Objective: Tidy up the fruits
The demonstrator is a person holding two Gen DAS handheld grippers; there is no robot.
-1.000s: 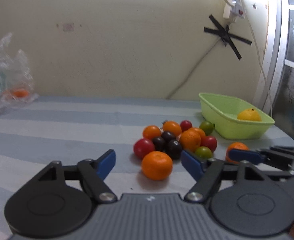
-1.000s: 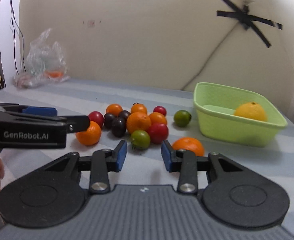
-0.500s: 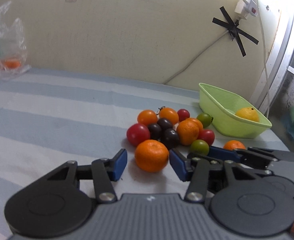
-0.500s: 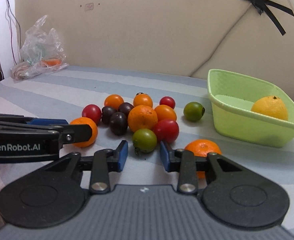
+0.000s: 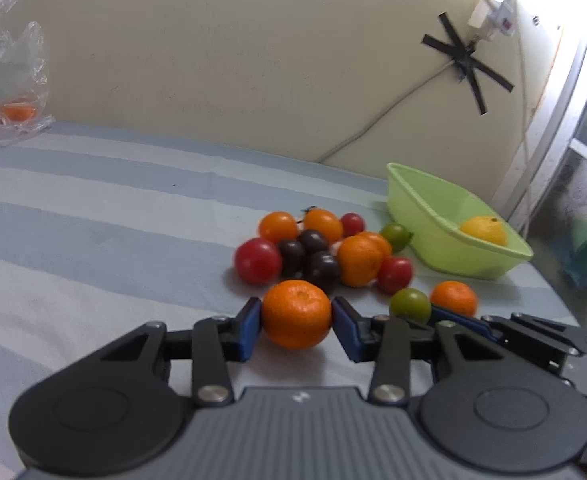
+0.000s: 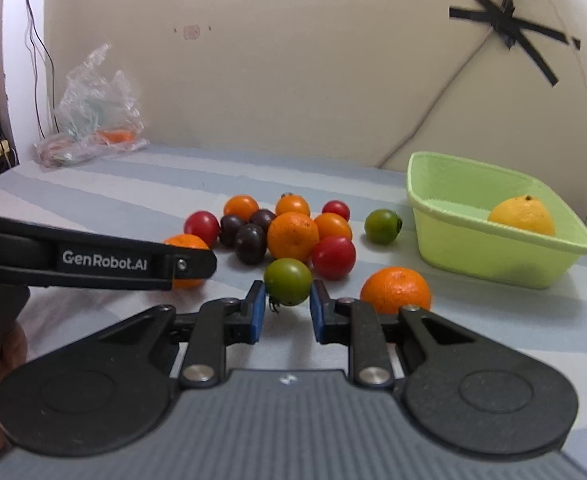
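A pile of small fruits (image 5: 317,248) lies on the striped cloth: oranges, red, dark purple and green tomatoes. My left gripper (image 5: 296,316) is shut on the nearest orange (image 5: 296,314), both blue pads touching its sides. My right gripper (image 6: 287,300) has its fingers close on either side of a green tomato (image 6: 287,282), with a small gap showing on the left, so it reads as open. Another orange (image 6: 395,290) lies just right of the right gripper. A light green basket (image 6: 493,252) at the right holds a yellow-orange citrus (image 6: 521,214).
A crumpled clear plastic bag (image 6: 93,128) lies at the far left by the wall. A second green tomato (image 6: 381,221) sits between pile and basket. A cable (image 5: 373,128) runs down the wall. The left gripper's body (image 6: 93,260) crosses the right wrist view.
Both grippers moved forward and closed in. The left jaws narrowed from wide open onto the orange. The right jaws came around the green tomato.
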